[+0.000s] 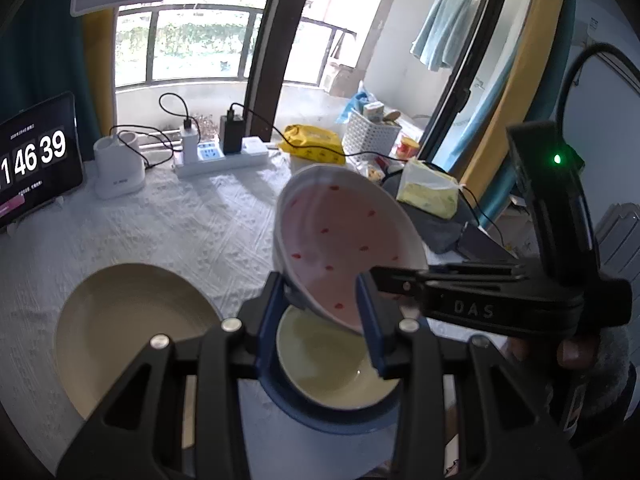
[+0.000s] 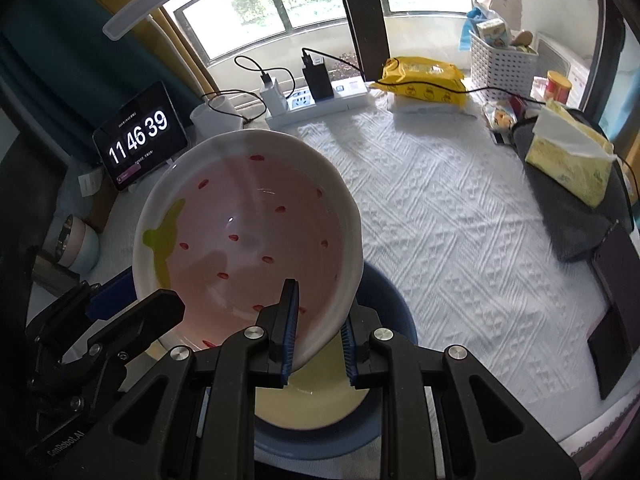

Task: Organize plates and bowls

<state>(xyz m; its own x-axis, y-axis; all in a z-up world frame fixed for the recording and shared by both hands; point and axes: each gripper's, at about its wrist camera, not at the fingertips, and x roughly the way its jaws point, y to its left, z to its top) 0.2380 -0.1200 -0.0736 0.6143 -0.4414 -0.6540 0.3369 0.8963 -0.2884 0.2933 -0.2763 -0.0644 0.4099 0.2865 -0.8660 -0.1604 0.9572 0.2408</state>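
Note:
A pink bowl (image 1: 340,232) (image 2: 248,220) with red seed marks and a green leaf hangs tilted above the white tablecloth (image 2: 460,240). My right gripper (image 2: 320,300) (image 1: 378,276) is shut on its near rim, one finger inside and one outside. My left gripper (image 1: 320,280) (image 2: 152,292) straddles the rim at the other side and looks shut on it too. Right under the pink bowl stands a blue bowl (image 1: 332,372) (image 2: 316,396) with a pale yellow inside. A cream plate (image 1: 128,340) lies on the cloth to the left of it.
Along the far edge stand a tablet clock (image 2: 140,136), a white lamp base (image 1: 118,168), a power strip (image 2: 320,100) with chargers and cables, a yellow pack (image 2: 424,80) and a white basket (image 2: 500,64). A tissue box (image 2: 572,160) and a dark flat case (image 2: 616,300) lie at the right.

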